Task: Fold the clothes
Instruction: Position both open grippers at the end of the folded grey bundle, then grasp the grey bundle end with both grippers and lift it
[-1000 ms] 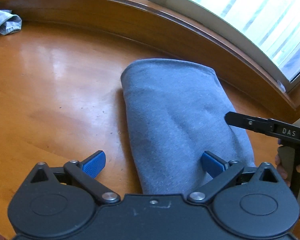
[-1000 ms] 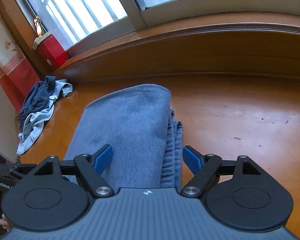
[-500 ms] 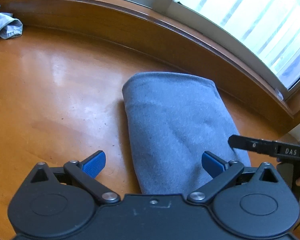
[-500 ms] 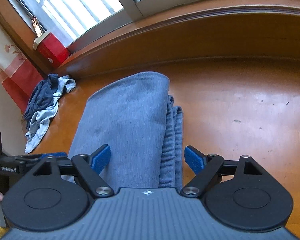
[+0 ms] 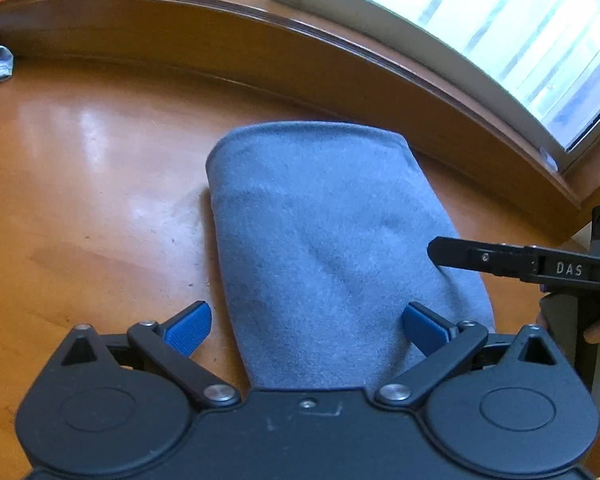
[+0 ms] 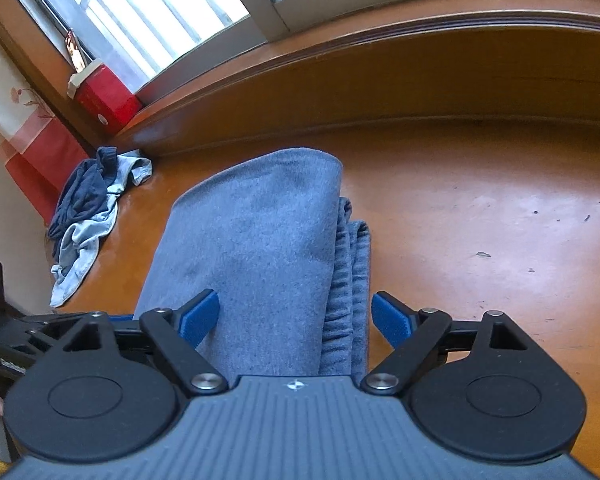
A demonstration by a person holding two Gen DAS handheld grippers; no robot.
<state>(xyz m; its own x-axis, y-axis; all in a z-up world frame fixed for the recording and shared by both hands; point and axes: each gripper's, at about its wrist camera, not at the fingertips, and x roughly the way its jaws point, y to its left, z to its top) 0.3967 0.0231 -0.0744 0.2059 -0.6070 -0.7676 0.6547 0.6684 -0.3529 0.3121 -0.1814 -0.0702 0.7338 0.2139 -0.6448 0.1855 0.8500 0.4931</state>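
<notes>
Both hand-held grippers draw back, garment seen farther off | left hand-held gripper (image 5: pixel 306 326) and right hand-held gripper (image 6: pixel 296 316) spread, empty | grey garment (image 5: pixel 324 240) lies folded mid-tabletop (image 5: pixel 100 200) — crumpled clothes (image 6: pixel 88 216) at left edge look next.

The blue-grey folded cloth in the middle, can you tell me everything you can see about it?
The blue-grey folded garment looks soft and fuzzy, like fleece. It is folded into a long, narrow bundle lying flat on the shiny wooden surface, with a rounded fold at the far end. In the right wrist view, stacked ribbed layers show along its right edge. Both open grippers sit over its near end without pinching it.
</notes>
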